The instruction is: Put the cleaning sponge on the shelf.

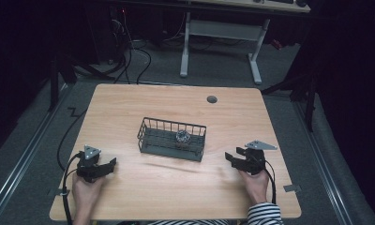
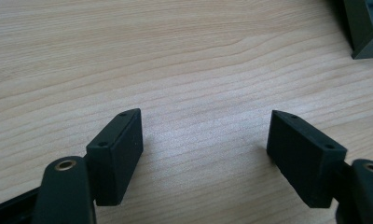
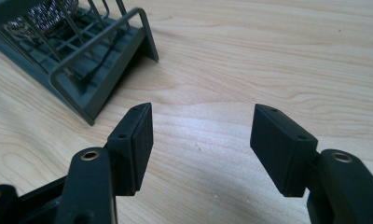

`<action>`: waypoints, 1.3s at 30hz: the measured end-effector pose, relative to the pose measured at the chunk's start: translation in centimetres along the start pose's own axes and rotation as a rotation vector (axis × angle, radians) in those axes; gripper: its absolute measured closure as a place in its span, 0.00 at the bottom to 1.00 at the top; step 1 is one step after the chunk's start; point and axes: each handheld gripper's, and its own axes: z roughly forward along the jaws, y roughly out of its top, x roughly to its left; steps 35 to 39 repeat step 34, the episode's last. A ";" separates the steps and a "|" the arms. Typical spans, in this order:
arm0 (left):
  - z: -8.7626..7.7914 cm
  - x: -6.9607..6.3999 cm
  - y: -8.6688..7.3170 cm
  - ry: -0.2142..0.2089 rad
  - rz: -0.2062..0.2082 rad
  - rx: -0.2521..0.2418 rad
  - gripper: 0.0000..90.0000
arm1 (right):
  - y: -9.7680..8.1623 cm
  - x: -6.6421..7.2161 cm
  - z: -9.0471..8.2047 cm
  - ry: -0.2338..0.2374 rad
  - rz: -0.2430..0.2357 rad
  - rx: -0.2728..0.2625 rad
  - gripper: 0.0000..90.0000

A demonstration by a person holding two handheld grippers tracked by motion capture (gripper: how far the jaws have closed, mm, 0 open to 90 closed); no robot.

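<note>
A dark wire basket stands at the middle of the wooden table, with a shiny metal scouring ball inside it near its right end. My left gripper rests low on the table at the front left, open, nothing between its jaws. At the front right my right gripper is open too and points toward the basket. The scouring ball shows behind the basket's bars at the top left of the right gripper view. A corner of the basket shows in the left gripper view.
A round grey grommet sits near the table's far edge. Beyond the table stand a white desk frame and cables on a dark floor. Bare wood lies all around the basket.
</note>
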 end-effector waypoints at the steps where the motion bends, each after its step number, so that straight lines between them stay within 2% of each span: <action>1: 0.0 0.0 0.0 0.000 0.000 0.000 0.30 | -0.1 0.0 0.2 -0.005 -0.006 0.003 0.44; 16: 0.0 0.0 0.0 0.000 0.000 0.000 0.30 | -1.5 0.1 1.7 -0.051 -0.026 0.053 0.44; 18: 0.0 0.0 0.0 0.000 0.000 0.000 0.30 | -1.5 0.1 1.9 -0.054 -0.038 0.062 0.43; 20: 0.0 0.0 0.0 0.000 0.001 0.000 0.30 | -1.7 0.2 2.3 -0.085 -0.065 0.093 0.42; 21: 0.0 0.0 0.0 0.000 0.001 0.000 0.30 | -1.9 0.3 2.5 -0.104 -0.094 0.086 0.43; 22: 0.0 0.0 0.0 0.000 0.001 0.000 0.30 | -2.0 0.4 2.5 -0.113 -0.100 0.081 0.42; 39: 0.0 0.0 0.0 -0.002 0.001 0.002 0.30 | -2.0 0.4 2.5 -0.111 -0.106 0.082 0.42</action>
